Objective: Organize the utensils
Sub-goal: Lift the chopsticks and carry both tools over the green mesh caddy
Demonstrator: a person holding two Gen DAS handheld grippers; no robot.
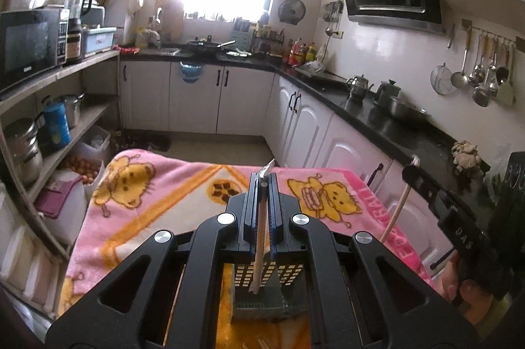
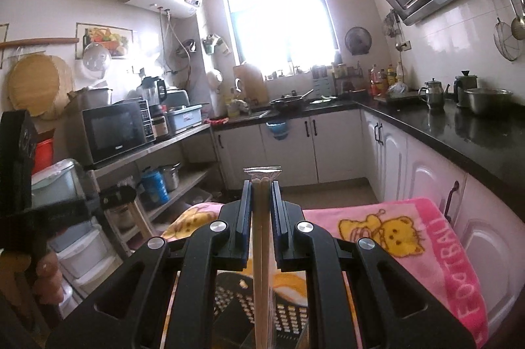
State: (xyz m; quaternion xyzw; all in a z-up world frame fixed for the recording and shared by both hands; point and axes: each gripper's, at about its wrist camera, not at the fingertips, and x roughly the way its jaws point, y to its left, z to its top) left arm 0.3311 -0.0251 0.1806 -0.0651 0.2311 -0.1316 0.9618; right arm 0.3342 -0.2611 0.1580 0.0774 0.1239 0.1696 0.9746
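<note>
In the left wrist view my left gripper (image 1: 263,180) is shut on a wrapped wooden chopstick (image 1: 261,234). Its lower end hangs over a grey perforated utensil basket (image 1: 242,306) on the pink cartoon blanket (image 1: 164,185). To the right, my right gripper (image 1: 414,173) holds pale chopsticks (image 1: 398,208). In the right wrist view the right gripper (image 2: 261,185) is shut on a pair of chopsticks (image 2: 261,250) in a clear wrapper, above the same basket (image 2: 292,319). The left gripper (image 2: 118,195) appears at the left edge, held by a hand (image 2: 49,280).
A black countertop (image 1: 377,116) along the right carries kettles and a steel bowl (image 1: 407,111). Ladles and a strainer hang on the wall (image 1: 485,76). Shelves on the left hold a microwave (image 1: 29,50), pots and bins. The blanket's far edge drops to the kitchen floor (image 1: 213,142).
</note>
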